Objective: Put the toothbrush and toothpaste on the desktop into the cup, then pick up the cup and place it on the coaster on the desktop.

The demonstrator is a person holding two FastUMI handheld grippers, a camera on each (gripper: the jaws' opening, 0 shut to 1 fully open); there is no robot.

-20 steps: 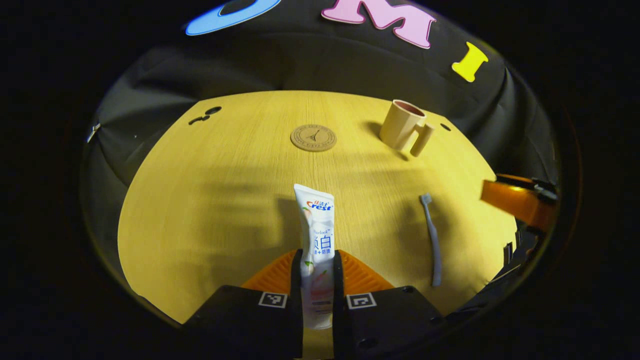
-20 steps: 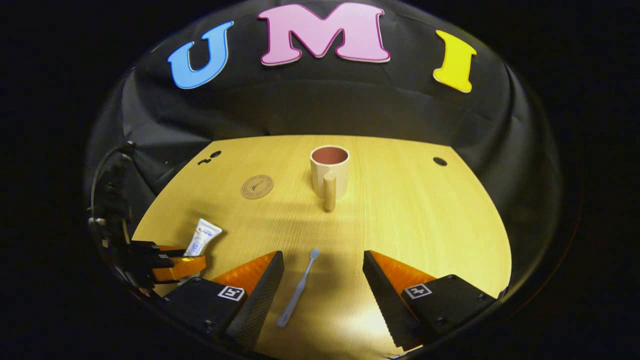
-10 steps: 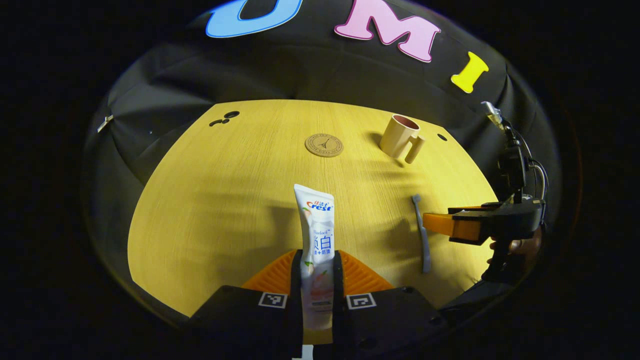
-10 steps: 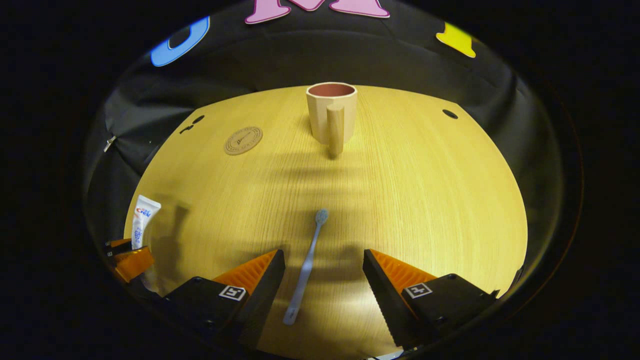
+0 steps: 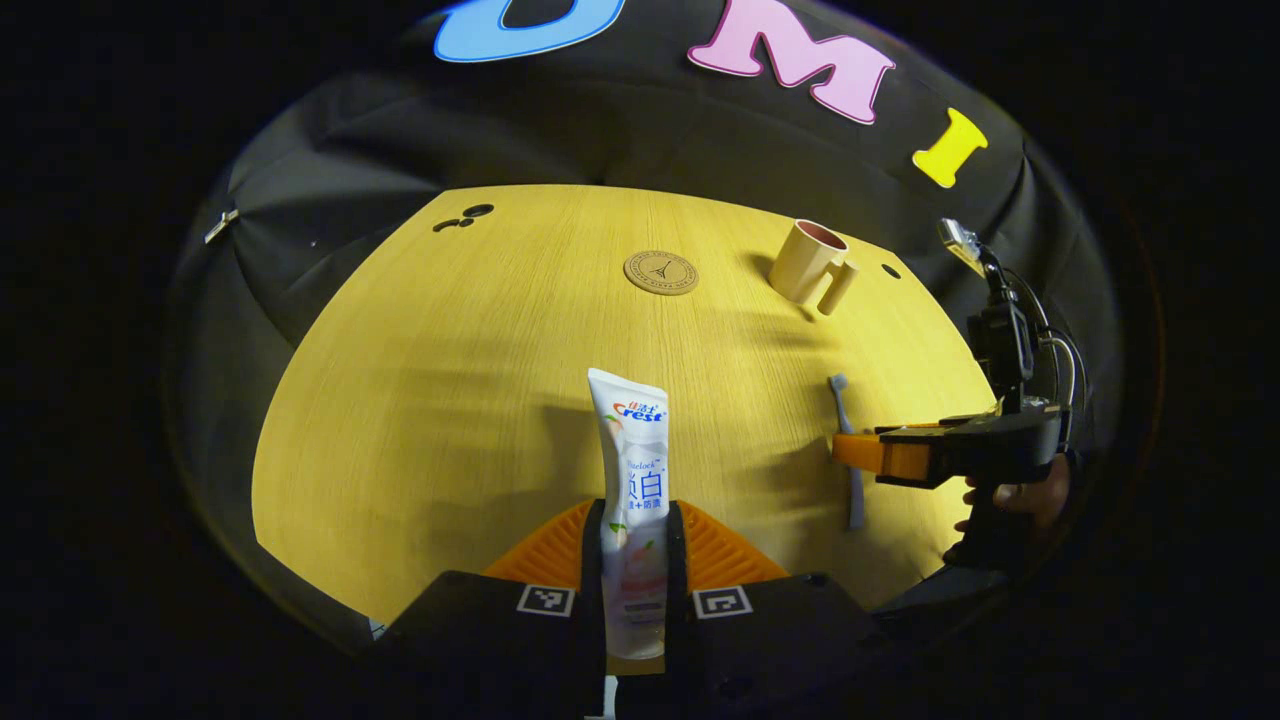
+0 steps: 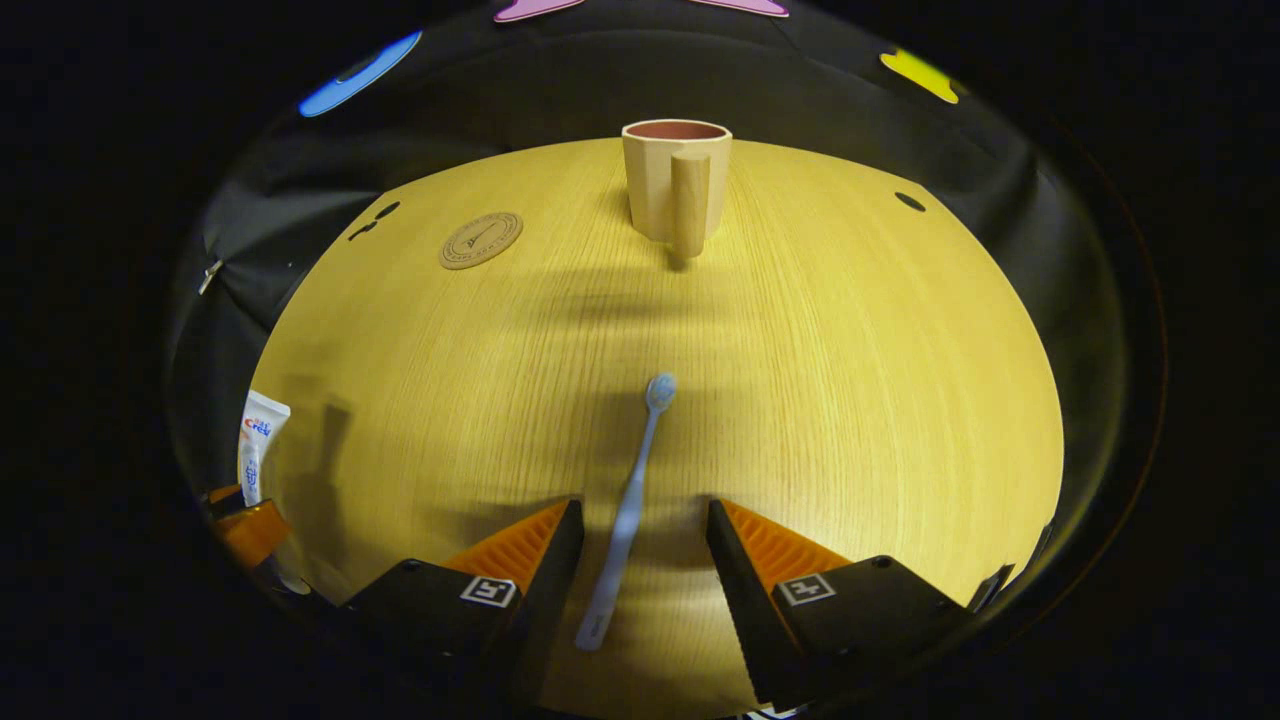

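A: What is the left gripper (image 5: 634,560) doing?

B: In the left gripper view both its fingers press on the lower part of the toothpaste tube (image 5: 634,470). The tube stands upright between them, flat crimped end up, above the wooden desktop (image 5: 450,400).

A: And the right gripper (image 6: 640,545)?

B: Its fingers are spread, with a clear gap on either side of the toothbrush (image 6: 628,510). In the right gripper view the brush lies flat on the desktop (image 6: 850,380) between them, handle end near, bristle head pointing far toward the cup. I can't see either finger touching it.

A: Can the left camera see that gripper too?

B: Yes, at the right of the left gripper view. The right gripper (image 5: 880,455) reaches in sideways over the toothbrush (image 5: 848,450), with a hand (image 5: 1020,500) holding it at the edge.

A: Where is the cup?

B: The beige cup (image 6: 676,182) stands upright at the far side of the desktop, its handle facing the right gripper, its inside reddish. In the left gripper view the cup (image 5: 812,266) is far and to the right.

A: The coaster?

B: The round coaster (image 6: 481,240) lies flat to the left of the cup, apart from it. The left gripper view has the coaster (image 5: 661,272) far, just left of the cup. In the right gripper view the toothpaste tube (image 6: 256,440) stands at the left edge.
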